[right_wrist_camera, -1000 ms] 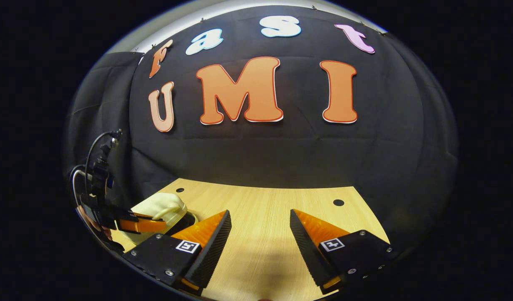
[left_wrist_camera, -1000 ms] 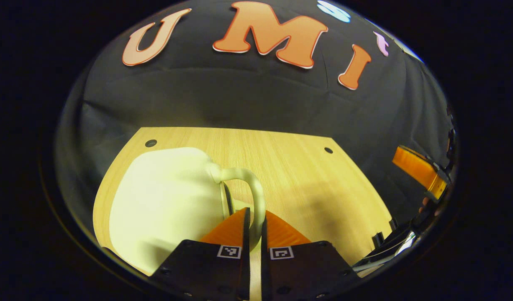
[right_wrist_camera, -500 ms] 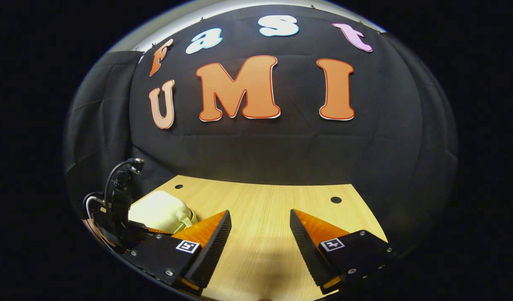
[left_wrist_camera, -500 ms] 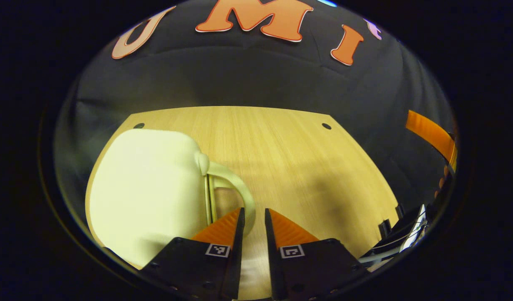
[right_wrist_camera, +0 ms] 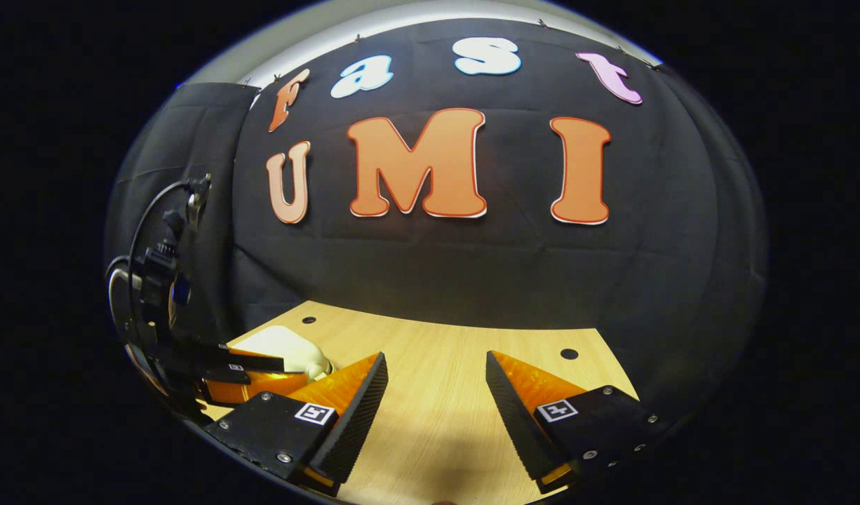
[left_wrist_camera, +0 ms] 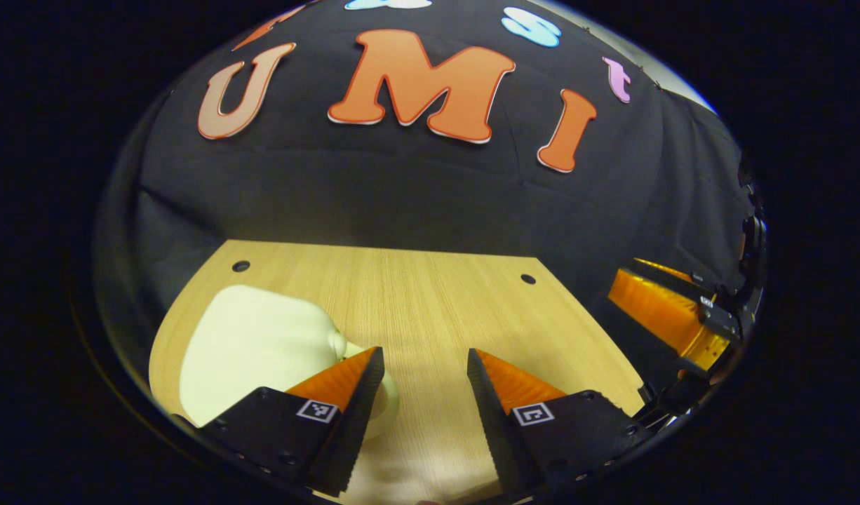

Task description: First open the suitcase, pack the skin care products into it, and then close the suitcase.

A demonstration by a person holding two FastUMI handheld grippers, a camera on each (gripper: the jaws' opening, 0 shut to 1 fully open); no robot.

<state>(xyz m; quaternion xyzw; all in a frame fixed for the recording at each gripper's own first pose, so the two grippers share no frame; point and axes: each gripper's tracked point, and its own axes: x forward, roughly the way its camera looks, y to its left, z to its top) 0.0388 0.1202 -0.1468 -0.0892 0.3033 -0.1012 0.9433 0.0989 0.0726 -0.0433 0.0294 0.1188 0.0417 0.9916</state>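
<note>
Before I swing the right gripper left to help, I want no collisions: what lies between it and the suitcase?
In the right gripper view, the left gripper lies between the right gripper and the suitcase.

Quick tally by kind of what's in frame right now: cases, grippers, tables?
Suitcase: 1
Grippers: 2, left gripper and right gripper, both open
Table: 1
Total: 4

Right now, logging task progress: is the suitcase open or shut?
Shut: the suitcase lies flat on the table, halves together, handle beside the open left gripper.
</note>
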